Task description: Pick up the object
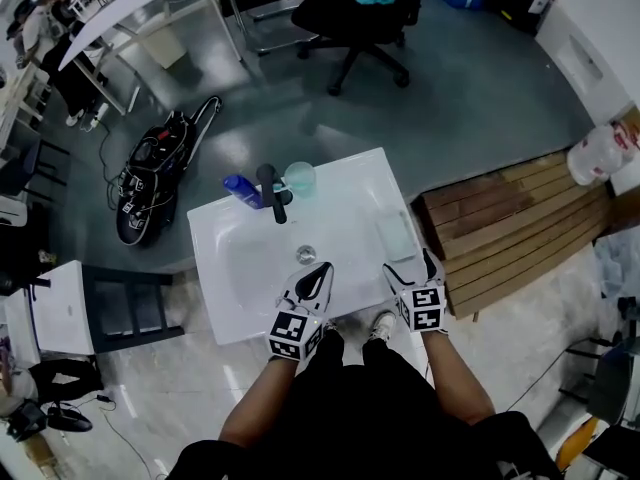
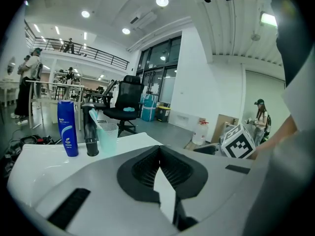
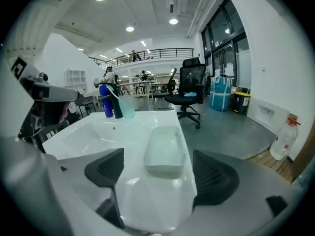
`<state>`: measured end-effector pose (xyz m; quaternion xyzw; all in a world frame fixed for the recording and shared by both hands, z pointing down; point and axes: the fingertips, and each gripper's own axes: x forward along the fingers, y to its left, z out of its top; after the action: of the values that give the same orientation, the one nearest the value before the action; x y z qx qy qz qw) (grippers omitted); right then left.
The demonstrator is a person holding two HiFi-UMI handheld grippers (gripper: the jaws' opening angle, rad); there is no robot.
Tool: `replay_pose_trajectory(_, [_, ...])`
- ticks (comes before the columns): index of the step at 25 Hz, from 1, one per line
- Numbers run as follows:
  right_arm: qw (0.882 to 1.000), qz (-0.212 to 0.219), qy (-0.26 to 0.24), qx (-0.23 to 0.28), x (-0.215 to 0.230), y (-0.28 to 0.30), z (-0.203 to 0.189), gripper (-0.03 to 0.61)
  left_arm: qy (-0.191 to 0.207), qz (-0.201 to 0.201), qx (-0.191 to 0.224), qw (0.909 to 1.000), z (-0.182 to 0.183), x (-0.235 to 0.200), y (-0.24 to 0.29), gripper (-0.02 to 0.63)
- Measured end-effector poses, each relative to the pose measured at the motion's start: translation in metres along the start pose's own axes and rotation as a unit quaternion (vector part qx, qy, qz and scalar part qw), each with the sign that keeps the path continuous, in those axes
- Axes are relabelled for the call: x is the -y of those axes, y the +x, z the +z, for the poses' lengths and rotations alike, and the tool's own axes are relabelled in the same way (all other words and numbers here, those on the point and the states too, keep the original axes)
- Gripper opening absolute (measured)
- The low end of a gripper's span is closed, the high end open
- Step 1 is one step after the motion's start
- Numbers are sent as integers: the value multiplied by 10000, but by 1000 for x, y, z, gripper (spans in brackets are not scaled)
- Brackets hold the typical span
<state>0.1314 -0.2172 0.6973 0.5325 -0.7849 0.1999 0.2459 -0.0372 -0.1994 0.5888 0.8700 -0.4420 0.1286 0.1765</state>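
Note:
A white sink [image 1: 235, 273] carries a blue bottle [image 1: 240, 190], a black faucet [image 1: 272, 192] and a clear cup [image 1: 299, 178] along its far rim. A pale green soap dish [image 1: 396, 234] lies on its right ledge. My left gripper [image 1: 318, 274] hovers over the basin's near side, its pads meeting and nothing between them [image 2: 158, 149]. My right gripper [image 1: 411, 265] stands open at the near right corner. In the right gripper view the soap dish [image 3: 165, 149] lies just ahead between the spread jaws [image 3: 158, 170], untouched by either pad.
A black office chair [image 1: 360, 13] stands beyond the sink. A wooden pallet [image 1: 520, 223] lies to the right, with a white jug [image 1: 597, 153] past it. A black bag-like device [image 1: 150, 173] and a dark stool [image 1: 120, 303] sit to the left.

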Motion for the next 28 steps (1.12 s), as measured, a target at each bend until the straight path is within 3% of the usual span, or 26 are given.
replay_pose_trajectory(16, [9948,-79,-64,-1009,5,44,-22,436,-69,137,-63,9999,-3,-18,3,14])
replay_pose_trajectory(23, [9952,-270,-109,-939,14,48,-21,431,-75,99,-83,9999,-3,-19,8,14])
replay_pose_trajectory(28, [9956,-277,-149,-879,10,44,-16,394,-85,72,-80,9999,-1,-17,12,14])
